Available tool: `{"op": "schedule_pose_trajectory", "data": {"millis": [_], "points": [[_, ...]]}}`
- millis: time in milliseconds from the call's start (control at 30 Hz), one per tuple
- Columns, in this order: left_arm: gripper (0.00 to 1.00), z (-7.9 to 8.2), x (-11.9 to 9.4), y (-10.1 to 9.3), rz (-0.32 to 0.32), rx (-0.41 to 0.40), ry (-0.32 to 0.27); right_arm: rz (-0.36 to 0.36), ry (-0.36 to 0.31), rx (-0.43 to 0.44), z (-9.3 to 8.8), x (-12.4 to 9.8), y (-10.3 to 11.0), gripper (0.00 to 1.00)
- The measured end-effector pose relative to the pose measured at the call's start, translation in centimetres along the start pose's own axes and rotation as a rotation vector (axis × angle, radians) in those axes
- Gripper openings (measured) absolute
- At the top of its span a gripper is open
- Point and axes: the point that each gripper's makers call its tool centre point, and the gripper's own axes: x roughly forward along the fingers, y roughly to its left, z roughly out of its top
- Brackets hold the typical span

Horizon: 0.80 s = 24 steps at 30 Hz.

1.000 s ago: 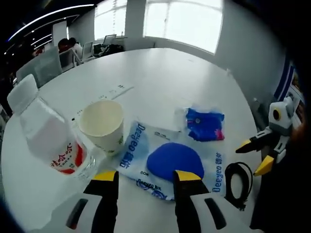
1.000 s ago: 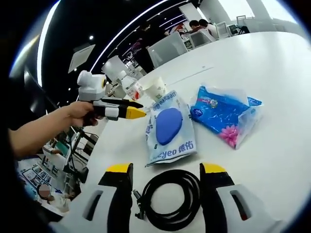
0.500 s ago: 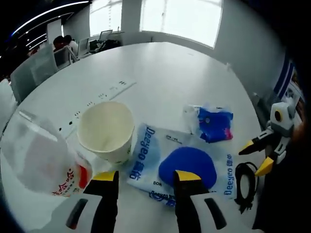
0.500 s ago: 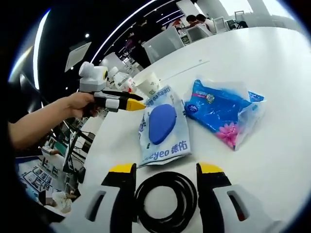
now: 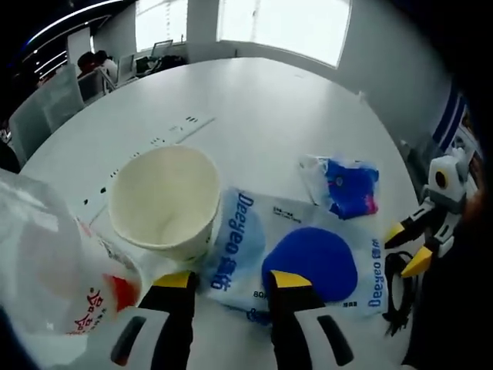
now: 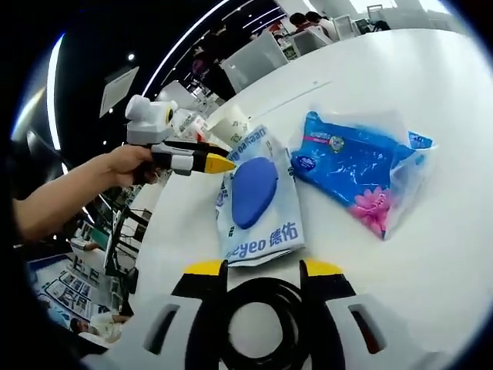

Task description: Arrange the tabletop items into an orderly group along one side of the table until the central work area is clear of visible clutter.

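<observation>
- My right gripper (image 6: pixel 263 271) is low over the coiled black cable (image 6: pixel 260 327); its jaws are spread and straddle the ring, with nothing pinched yet.
- My left gripper (image 5: pixel 227 281) has its jaws spread too, holding nothing. Its tips sit just at the near edge of the white-and-blue packet (image 5: pixel 296 254), with the paper cup (image 5: pixel 164 200) just beyond its left jaw.
- My judgement: I am at the start of gathering, with each gripper lined up on a first item and nothing yet moved to the edge.
- Next, the right jaws need to close on one strand of the cable rather than the whole ring, then carry it aside without dragging the packet it lies near.
- The left gripper must either pinch the flat packet's edge, which may slip, or shift over to take the cup by its rim.
- Count on the white table (image 5: pixel 262 100): one paper cup, one clear plastic bottle (image 5: pixel 46 262) lying beside it, one white-and-blue packet, one blue tissue pack (image 6: pixel 356 166), one cable.
- The cup, the packet and the bottle sit close together; the tissue pack lies just beyond the packet.
</observation>
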Motion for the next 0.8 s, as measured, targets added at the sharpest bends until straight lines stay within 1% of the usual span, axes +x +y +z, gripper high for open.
{"op": "schedule_pose_trajectory", "data": {"millis": [133, 167, 233, 300, 367, 433, 500, 567, 667, 733, 800], "points": [[0.34, -0.3, 0.3, 0.1, -0.001, 0.020, 0.012, 0.004, 0.011, 0.001, -0.1, 0.6, -0.1, 0.27], [0.32, -0.3, 0.3, 0.2, 0.001, 0.021, 0.013, 0.008, 0.014, 0.009, -0.1, 0.8, -0.1, 0.26], [0.24, -0.5, 0.2, 0.3, 0.000, 0.026, 0.021, 0.016, 0.013, 0.028, 0.0, 1.1, 0.0, 0.25], [0.21, -0.7, 0.3, 0.5, -0.002, 0.027, 0.023, 0.020, 0.017, 0.034, 0.1, 1.3, 0.3, 0.23], [0.20, -0.8, 0.3, 0.5, -0.010, 0.021, 0.023, 0.026, 0.029, 0.040, -0.1, 1.4, 0.5, 0.18], [0.17, -0.9, 0.2, 0.4, -0.011, 0.023, 0.026, 0.029, 0.035, 0.054, -0.3, 1.4, 0.7, 0.17], [0.13, -1.2, 0.4, 0.5, -0.011, 0.042, 0.038, 0.030, 0.037, 0.056, -0.4, 1.3, 0.8, 0.15], [0.10, -1.6, 0.6, 0.3, -0.013, 0.068, 0.052, 0.048, 0.050, 0.067, -0.7, 1.2, 1.3, 0.13], [0.09, -1.5, 0.6, 0.2, -0.019, 0.085, 0.050, 0.051, 0.050, 0.055, -0.7, 1.1, 1.4, 0.12], [0.07, -1.5, 0.6, 0.2, -0.028, 0.115, 0.047, 0.061, 0.052, 0.059, -0.7, 1.0, 1.6, 0.12], [0.03, -1.4, 0.5, 0.3, -0.028, 0.141, 0.048, 0.065, 0.052, 0.068, -0.7, 1.0, 1.5, 0.10]]}}
